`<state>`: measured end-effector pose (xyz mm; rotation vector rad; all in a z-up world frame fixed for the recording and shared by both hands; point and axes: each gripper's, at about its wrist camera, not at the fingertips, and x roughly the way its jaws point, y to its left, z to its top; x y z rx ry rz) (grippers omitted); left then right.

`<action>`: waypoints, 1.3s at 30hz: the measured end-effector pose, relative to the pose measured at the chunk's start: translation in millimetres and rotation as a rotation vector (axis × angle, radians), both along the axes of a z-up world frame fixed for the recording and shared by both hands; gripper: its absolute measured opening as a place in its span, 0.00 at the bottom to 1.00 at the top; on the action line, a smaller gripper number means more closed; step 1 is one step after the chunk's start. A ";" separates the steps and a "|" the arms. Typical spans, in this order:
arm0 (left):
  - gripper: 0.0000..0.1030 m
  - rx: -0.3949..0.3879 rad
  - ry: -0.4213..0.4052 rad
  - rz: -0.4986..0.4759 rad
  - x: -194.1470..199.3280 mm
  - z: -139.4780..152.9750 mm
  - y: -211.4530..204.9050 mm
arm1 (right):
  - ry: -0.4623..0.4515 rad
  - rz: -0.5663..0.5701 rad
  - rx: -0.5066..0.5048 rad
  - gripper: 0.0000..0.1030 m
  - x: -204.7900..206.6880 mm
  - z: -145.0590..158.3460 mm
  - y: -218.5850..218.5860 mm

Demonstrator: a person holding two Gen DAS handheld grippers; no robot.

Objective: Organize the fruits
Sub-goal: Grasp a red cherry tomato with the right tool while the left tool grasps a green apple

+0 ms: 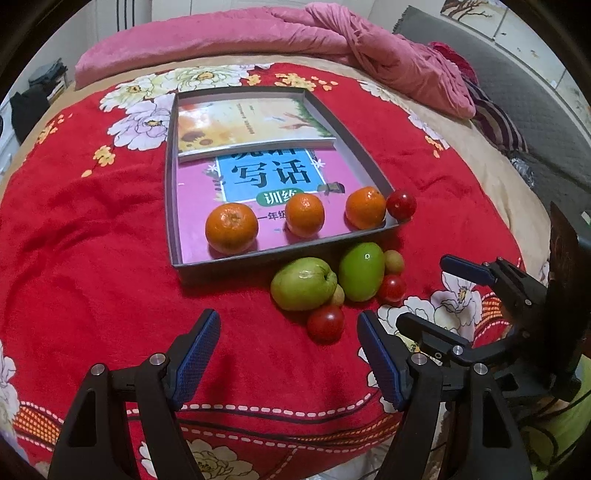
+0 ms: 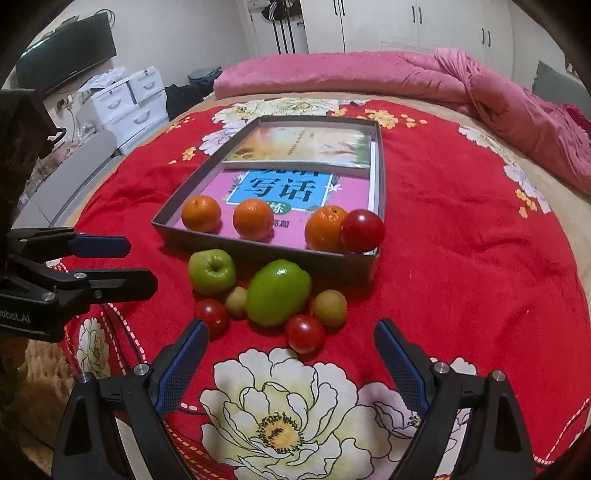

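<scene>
A shallow grey cardboard tray point(image 1: 171, 206) lies on a red plush blanket with white flowers point(image 1: 92, 229), its long axis running away from both cameras toward a crumpled pink quilt point(image 1: 332, 33) at the far side of the bed. Inside the tray lie two books. The nearer, a pink book with a blue panel point(image 2: 295, 192), carries large black characters reading 写话, a green oval with 训练 beneath, and a partly hidden line beginning 一年级. The farther, a pale yellow book with sunflowers point(image 1: 251, 122), bears print too small to read.

Three round orange tangerines point(image 1: 231, 228) sit in a row along the tray's near edge, and a glossy red tomato point(image 2: 362, 230) touches the rightmost one in the near right corner.

Just outside the near wall lies a cluster: a green apple point(image 2: 211, 271), stem dimple up, a green oval fruit point(image 2: 277, 291) with its long axis tilted toward the tray, two small yellowish-green fruits point(image 2: 330, 308) and two small red tomatoes point(image 2: 306, 333).

The left gripper point(image 1: 288, 358) and the right gripper point(image 2: 291, 363) hover near this cluster, fingers spread wide, holding nothing. The left gripper's body reads "obot.AI".
</scene>
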<state>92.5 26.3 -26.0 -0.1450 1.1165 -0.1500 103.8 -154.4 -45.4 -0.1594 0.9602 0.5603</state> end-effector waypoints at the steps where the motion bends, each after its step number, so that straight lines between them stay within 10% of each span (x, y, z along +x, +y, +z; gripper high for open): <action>1: 0.75 0.000 0.003 0.000 0.6 -1.9 -0.4 | 0.002 -0.003 0.000 0.88 0.2 -0.9 -0.7; 31: 0.75 -0.059 0.045 0.036 51.9 -52.0 -6.9 | 0.071 -0.034 0.003 0.75 10.6 -25.6 -2.6; 39: 0.73 -0.086 0.039 0.034 50.9 -53.5 -3.2 | 0.086 -0.031 0.019 0.47 14.4 -29.6 -3.4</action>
